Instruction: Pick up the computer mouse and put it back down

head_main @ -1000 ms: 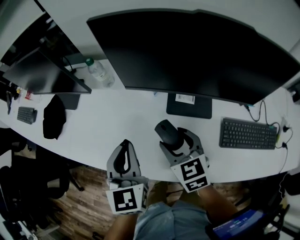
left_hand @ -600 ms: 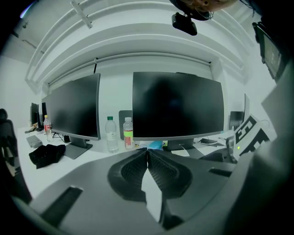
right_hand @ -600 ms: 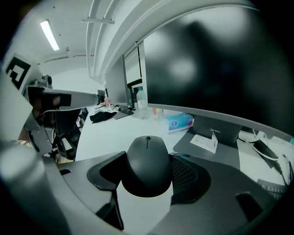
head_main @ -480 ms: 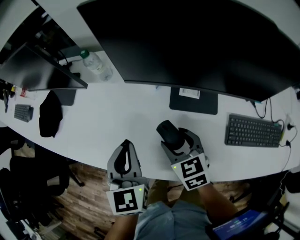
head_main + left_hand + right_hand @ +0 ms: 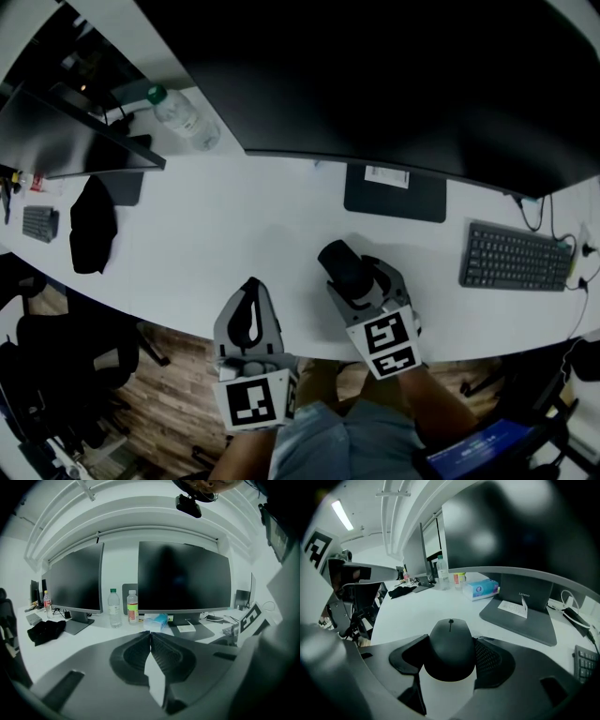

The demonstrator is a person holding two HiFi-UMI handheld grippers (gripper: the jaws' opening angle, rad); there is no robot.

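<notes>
At the desk [image 5: 234, 248], 1 mouse [image 5: 339, 261] gripped in right claw [image 5: 354, 277], 2 monitors [image 5: 394, 84] [image 5: 70, 150]

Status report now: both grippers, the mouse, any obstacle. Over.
Left gripper shut, empty. Right gripper shut on mouse, over desk near its front edge. Nearest thing, monitor base, stands apart beyond.

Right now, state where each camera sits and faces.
Head view: on the person's head, steeply down at the white desk; left gripper, right gripper show.
Left gripper view: on the left gripper, along shut fingers towards two clear bottles.
Right gripper view: on the right gripper, fingers clamping the black computer mouse.
Shared with head view: that mouse.
</notes>
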